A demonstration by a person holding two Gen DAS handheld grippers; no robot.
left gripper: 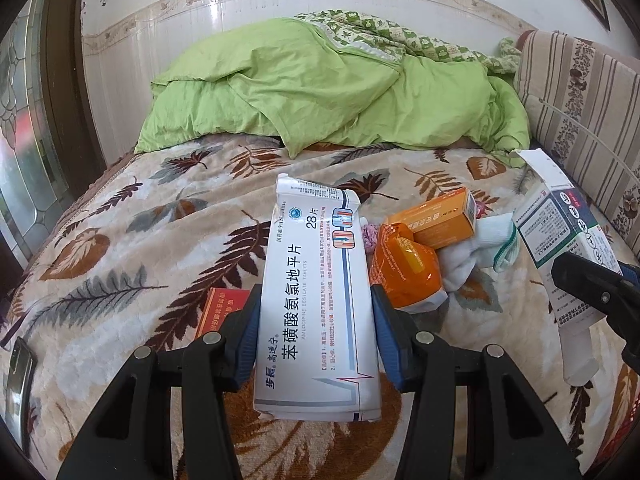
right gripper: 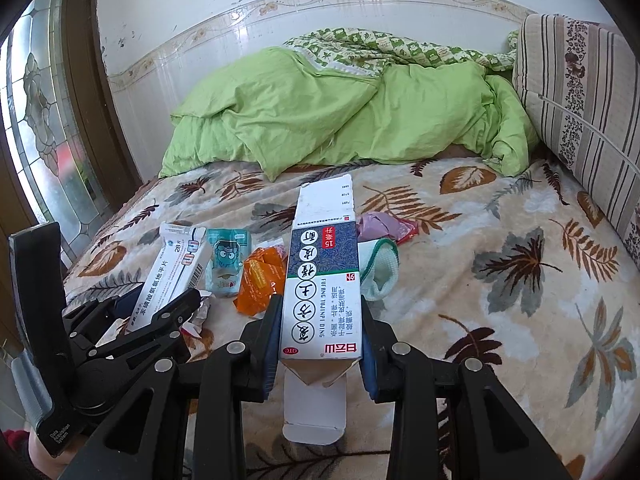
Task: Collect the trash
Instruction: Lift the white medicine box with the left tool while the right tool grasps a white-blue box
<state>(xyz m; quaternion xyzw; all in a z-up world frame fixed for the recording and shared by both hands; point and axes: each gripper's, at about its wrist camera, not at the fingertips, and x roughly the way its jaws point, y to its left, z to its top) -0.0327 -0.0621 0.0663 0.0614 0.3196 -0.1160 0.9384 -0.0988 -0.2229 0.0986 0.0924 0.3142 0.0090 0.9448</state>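
Hidden or unclear: a red box [left gripper: 218, 312] lies half behind the left gripper's finger, only one corner showing. A dark shiny object [left gripper: 18, 376] at the bed's left edge is cut by the lens rim; cannot tell what it is. A bit of red sleeve [right gripper: 14, 440] at the lower left of the right wrist view is all that shows of the person.

Left gripper [left gripper: 316, 330]: blue pads pressed on both long sides of a white tablet box [left gripper: 318, 300] marked amlodipine, 28 tablets. Box held lengthwise along the fingers, far end raised over the blanket. From the right wrist view the same gripper [right gripper: 160, 312] sits at left, tilted downward, box [right gripper: 176, 268] clamped.

Right gripper [right gripper: 320, 344]: pads clamped on a white and dark blue medicine carton [right gripper: 324, 280], its near end flap open and hanging below the fingers. Gripper angled down toward the bed. In the left wrist view this carton [left gripper: 560, 232] shows at right, one black finger [left gripper: 588, 284] across it.

Remaining trash on the leaf-print blanket [right gripper: 500, 300], between the two grippers: orange foil wrapper [right gripper: 260, 280], teal cartoon pouch [right gripper: 226, 260], orange box [left gripper: 440, 218], crumpled pink wrapper [right gripper: 384, 226], white sock with green trim [right gripper: 380, 272]. Green duvet [right gripper: 340, 116] heaped against the tiled wall; striped cushion [right gripper: 580, 100] at right.
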